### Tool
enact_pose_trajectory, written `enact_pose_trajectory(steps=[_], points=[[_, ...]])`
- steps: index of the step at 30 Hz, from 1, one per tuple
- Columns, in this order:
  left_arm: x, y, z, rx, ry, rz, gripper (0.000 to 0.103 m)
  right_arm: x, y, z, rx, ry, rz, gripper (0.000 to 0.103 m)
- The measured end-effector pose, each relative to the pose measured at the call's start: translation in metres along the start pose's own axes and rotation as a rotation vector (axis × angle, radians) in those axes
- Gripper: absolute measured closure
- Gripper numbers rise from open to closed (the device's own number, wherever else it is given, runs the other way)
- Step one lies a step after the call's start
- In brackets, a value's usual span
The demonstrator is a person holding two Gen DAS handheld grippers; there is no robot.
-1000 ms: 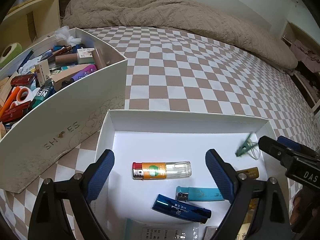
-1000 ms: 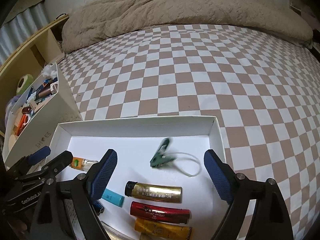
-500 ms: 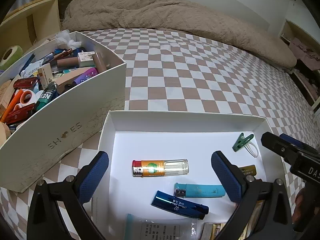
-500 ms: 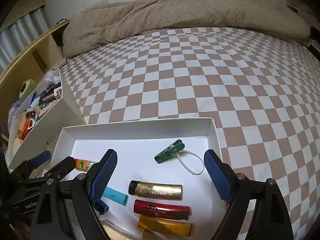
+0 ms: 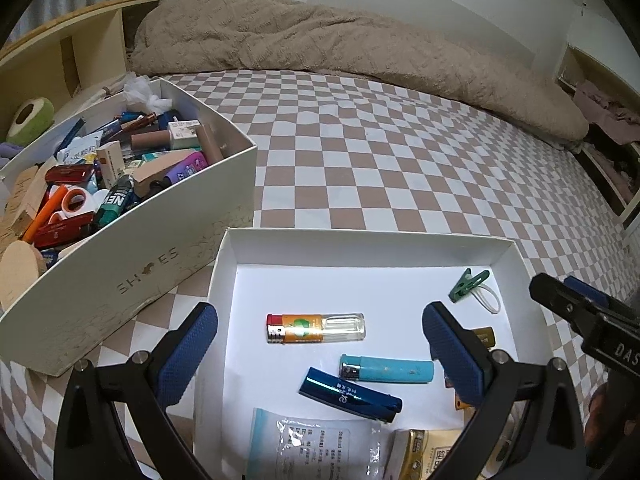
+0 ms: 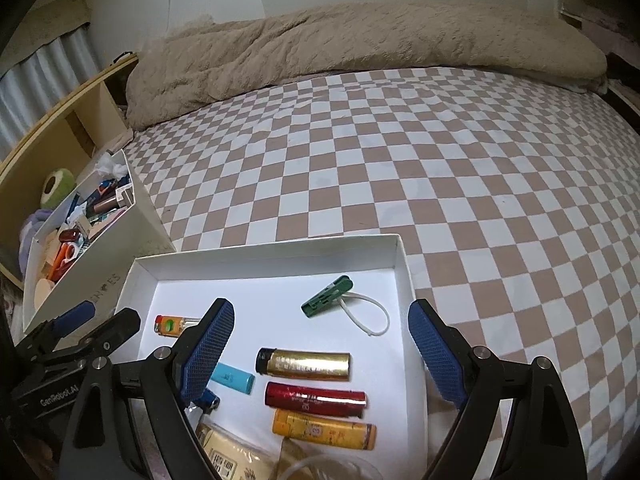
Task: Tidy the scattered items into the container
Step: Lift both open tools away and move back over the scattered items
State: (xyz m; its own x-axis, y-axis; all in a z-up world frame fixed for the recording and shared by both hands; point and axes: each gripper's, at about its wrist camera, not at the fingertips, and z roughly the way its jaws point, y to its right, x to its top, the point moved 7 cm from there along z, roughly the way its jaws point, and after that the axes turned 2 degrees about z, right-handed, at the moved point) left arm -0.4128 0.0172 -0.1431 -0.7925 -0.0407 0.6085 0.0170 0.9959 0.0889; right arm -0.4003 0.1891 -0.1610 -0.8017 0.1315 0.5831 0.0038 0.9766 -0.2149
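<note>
Lifting: left gripper (image 5: 320, 354) now spread empty, orange-and-clear plastic lighter (image 5: 315, 328) dropped into shallow white cardboard tray (image 5: 372, 246).
Right gripper (image 6: 320, 354): fingers apart, empty.

Shallow white cardboard tray (image 5: 362, 246) on the brown-and-white checked bed (image 5: 400, 160). Tall white shoe box (image 5: 132, 272) of mixed small items touching the tray at its 10 o'clock. Beige fleece blanket (image 5: 320, 40) at 12 o'clock, well apart.

In the tray:
- green plastic clip (image 5: 468, 284), 2 o'clock corner
- clear orange-labelled lighter (image 5: 316, 328), centre
- light-blue lighter (image 5: 386, 368) just behind dark-blue lighter (image 5: 350, 394), 6 o'clock
- gold cylindrical lighter (image 6: 304, 364), 4 o'clock
</note>
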Motion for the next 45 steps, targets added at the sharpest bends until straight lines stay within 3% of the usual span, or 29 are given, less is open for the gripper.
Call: enact_pose_trajectory(steps=[17,26,45], points=[[-0.012,0.018,-0.066,-0.020,0.070,0.013,0.000,-0.034,0.005,-0.062,-0.009,0.068,-0.014,0.014],[-0.042,0.013,-0.098,-0.002,0.107,0.023,0.000,-0.046,0.000,-0.099,0.010,0.132,-0.021,0.014],[-0.099,0.016,-0.128,-0.034,0.165,0.051,0.000,-0.096,0.002,-0.129,-0.022,0.170,-0.032,0.014]])
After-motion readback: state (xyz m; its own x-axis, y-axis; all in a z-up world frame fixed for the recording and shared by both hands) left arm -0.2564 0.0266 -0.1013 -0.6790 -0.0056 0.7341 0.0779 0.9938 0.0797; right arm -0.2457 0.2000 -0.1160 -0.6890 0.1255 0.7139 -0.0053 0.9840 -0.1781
